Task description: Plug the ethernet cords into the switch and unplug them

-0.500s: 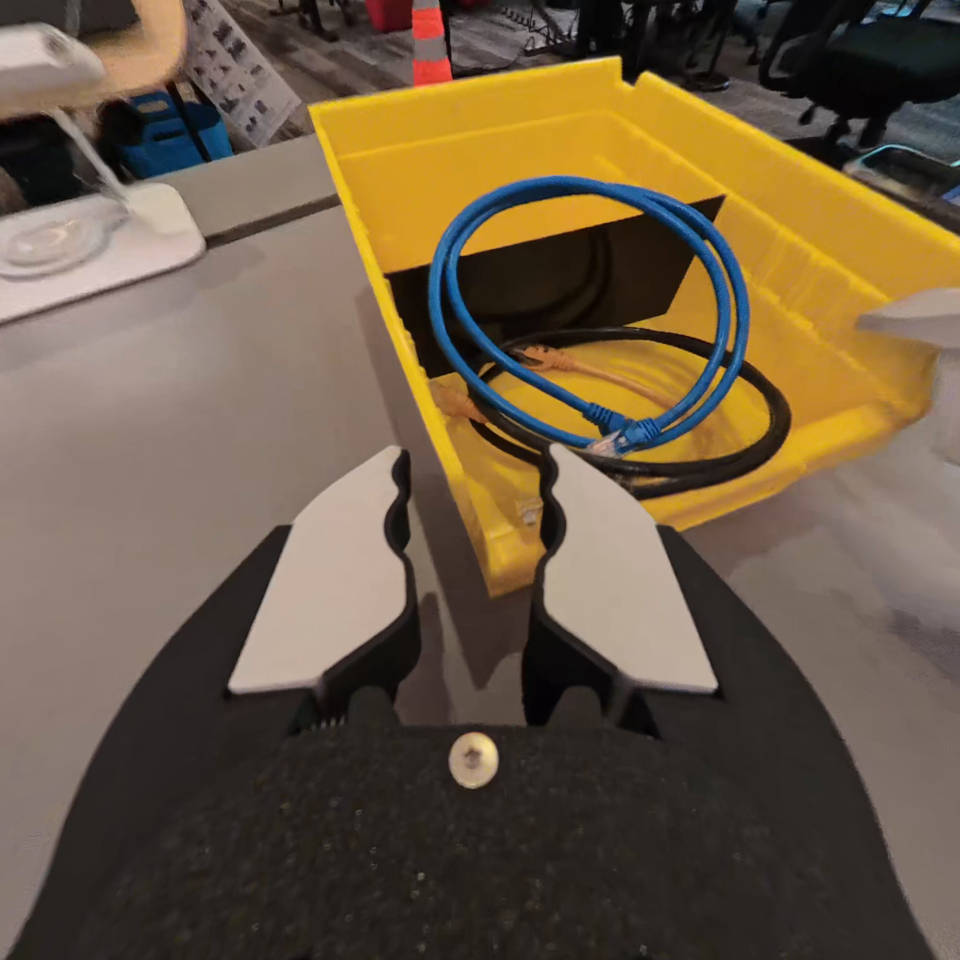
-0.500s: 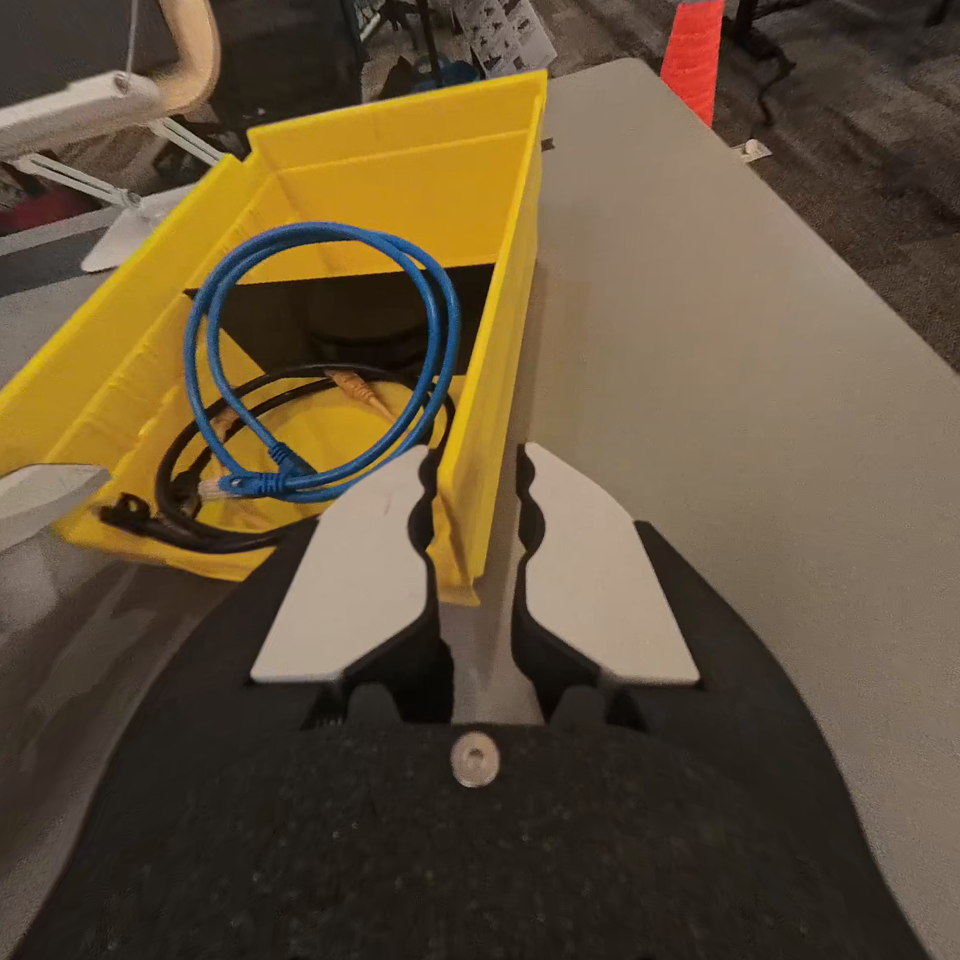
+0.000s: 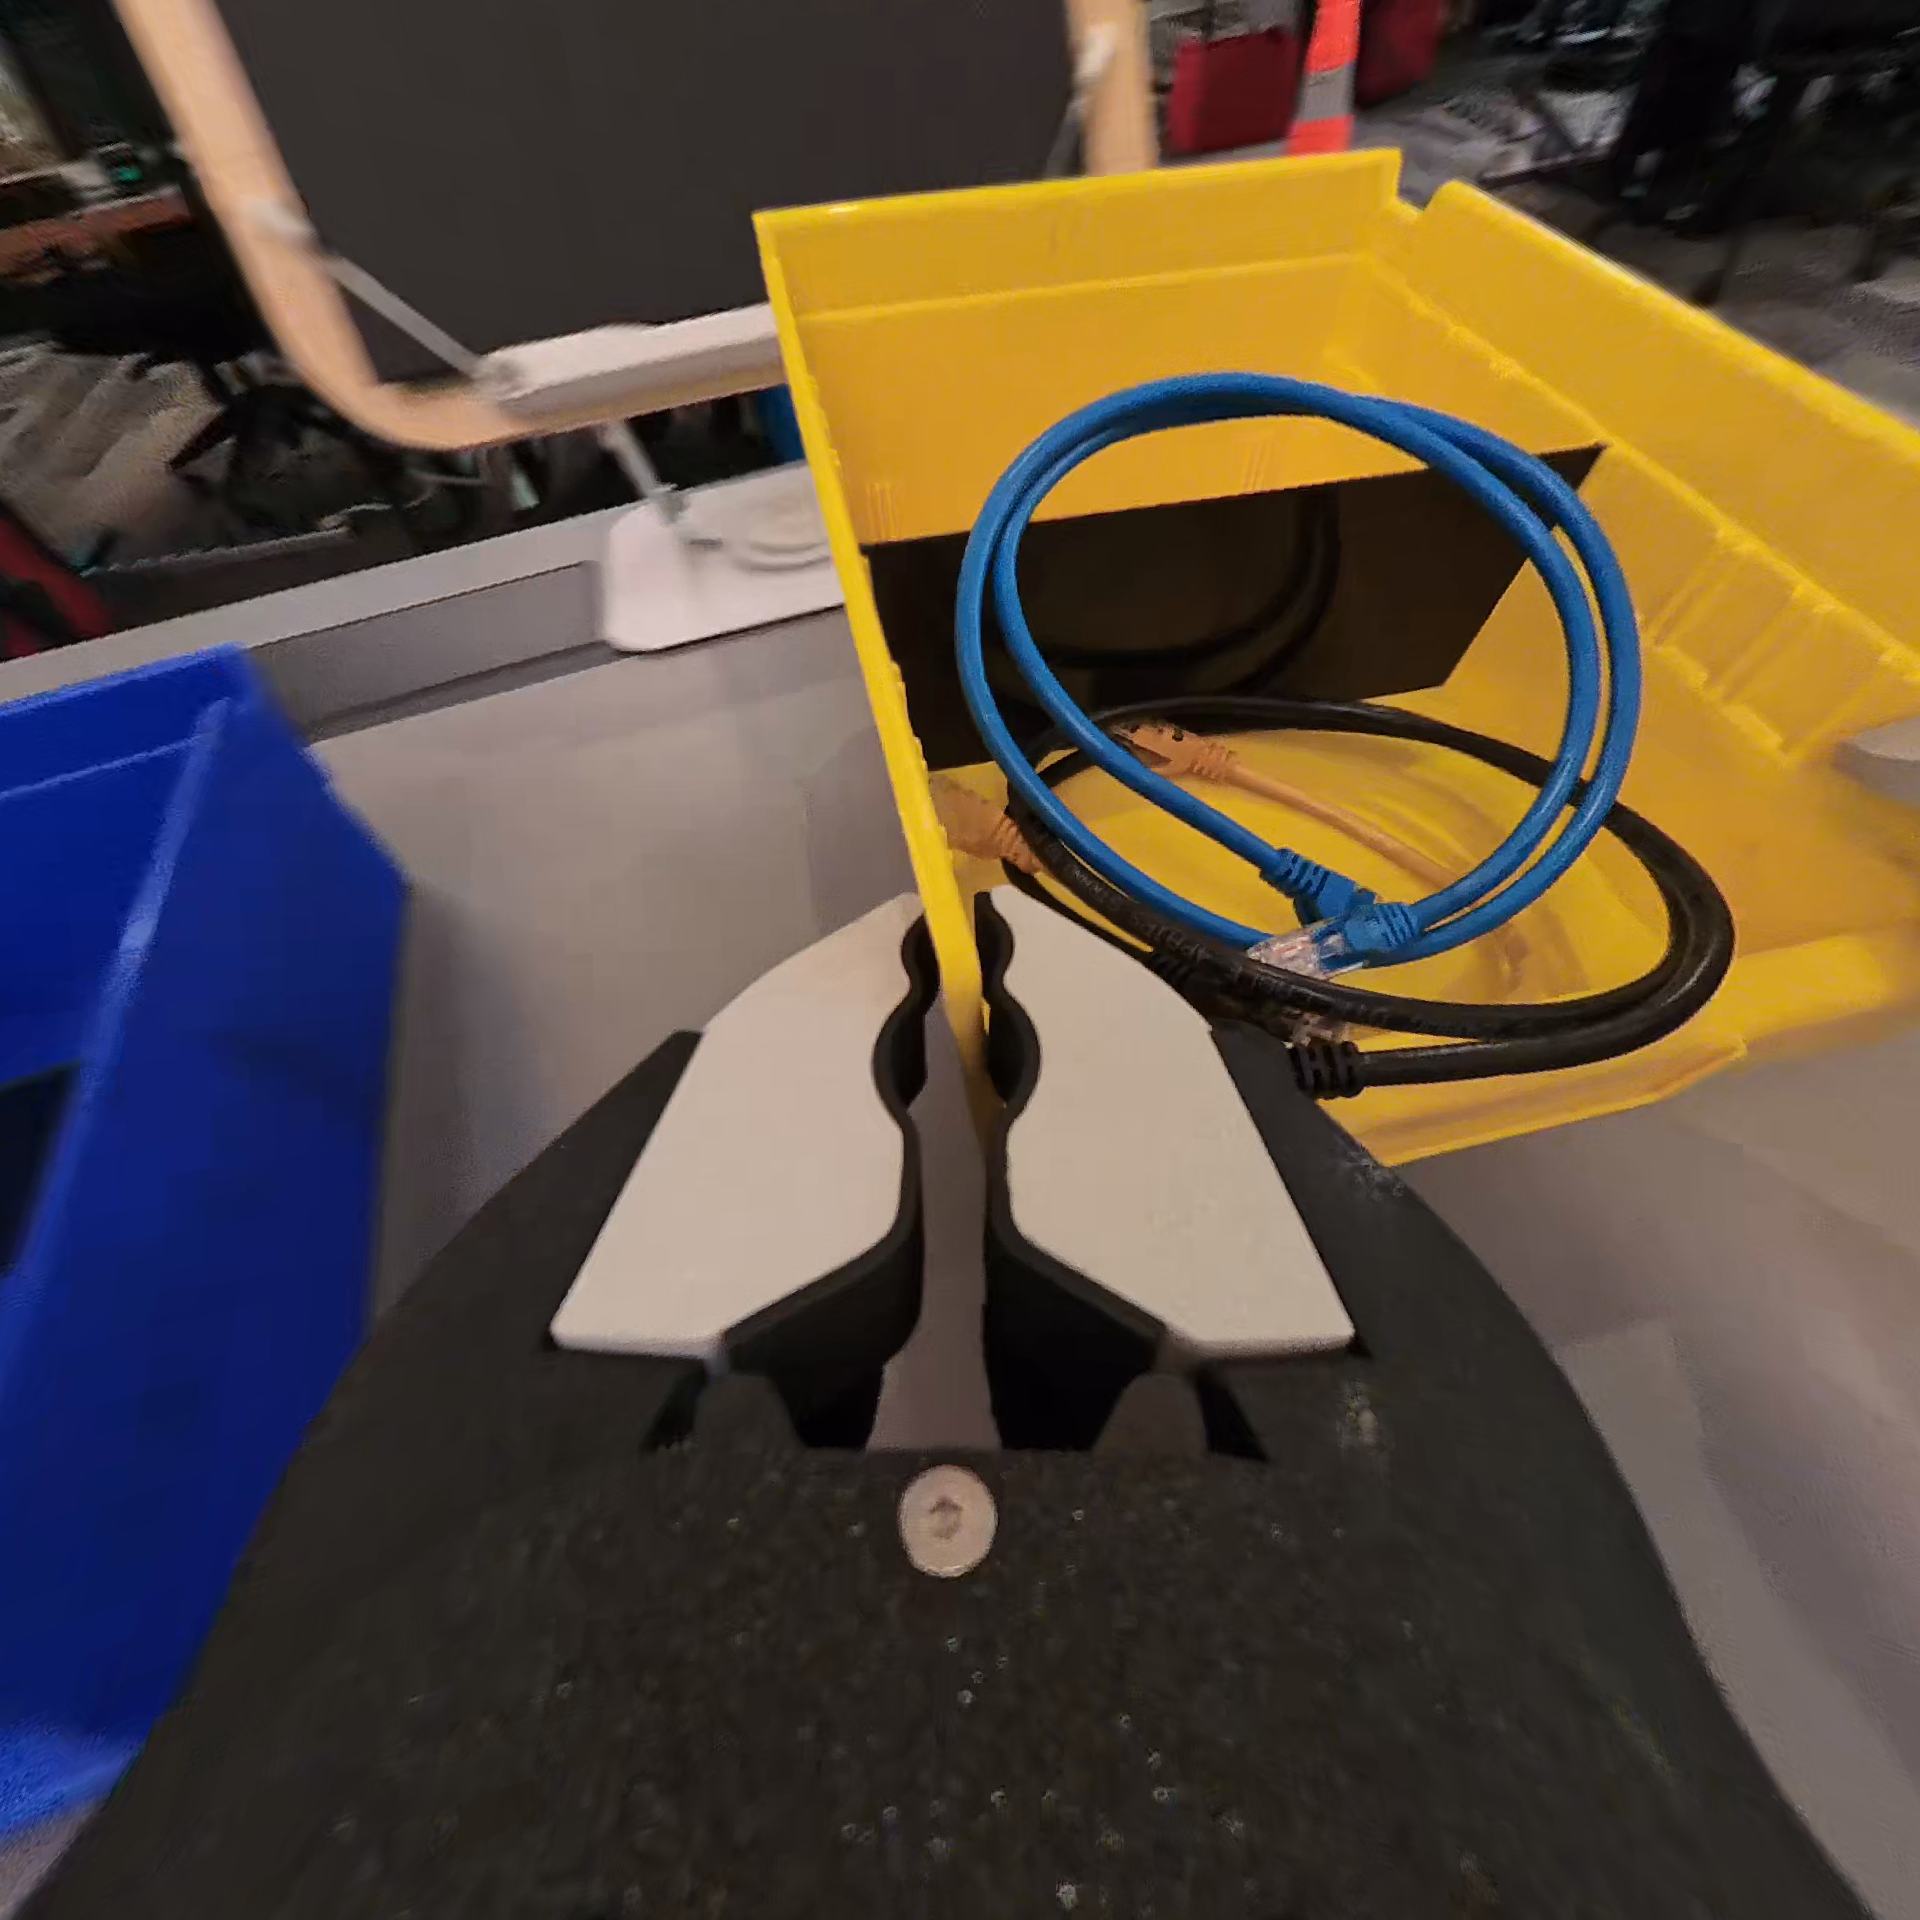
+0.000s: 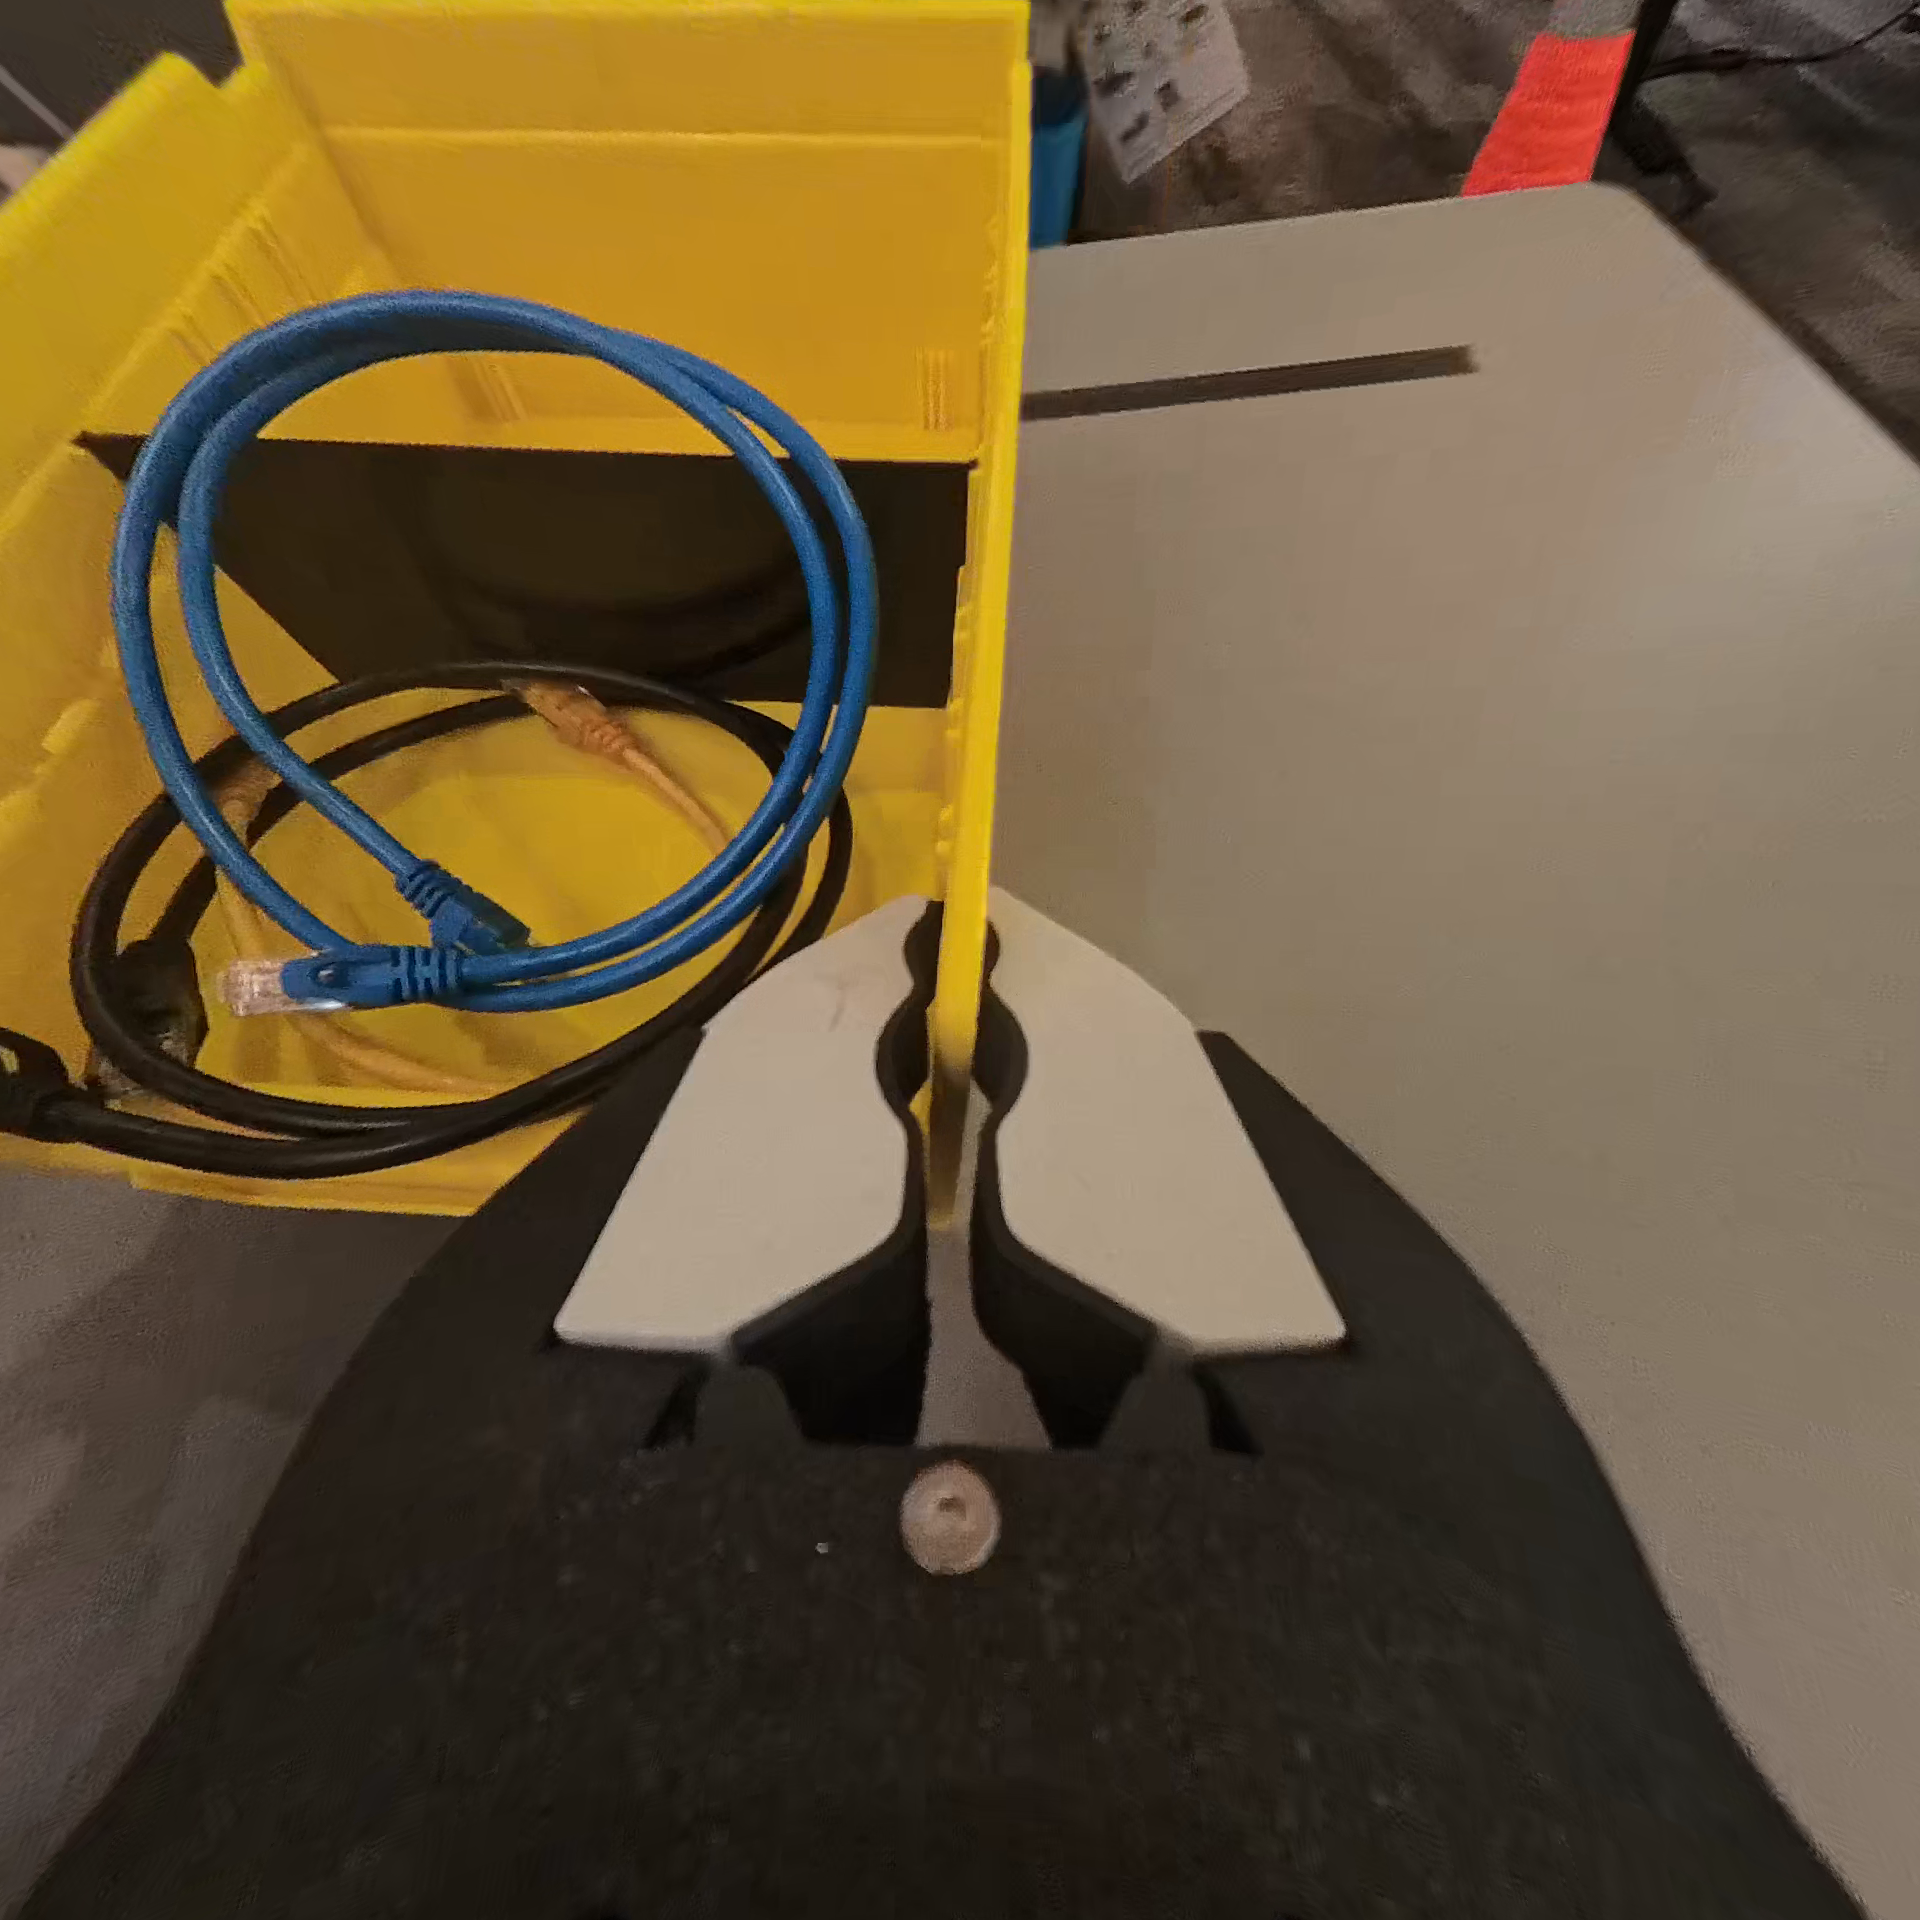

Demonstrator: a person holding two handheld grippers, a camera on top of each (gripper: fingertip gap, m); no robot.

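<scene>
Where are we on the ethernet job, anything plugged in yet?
Nothing is plugged yet. The blue cord, black cord and orange cord all lie coiled in the yellow bin, and no switch is in view. In hand: the left gripper and right gripper each clamp a side wall of the bin. All plugging and unplugging remains.

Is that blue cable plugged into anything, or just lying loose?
Loose. The blue ethernet cable lies coiled in the yellow bin, and both its clear plugs sit free on the black cable.
</scene>
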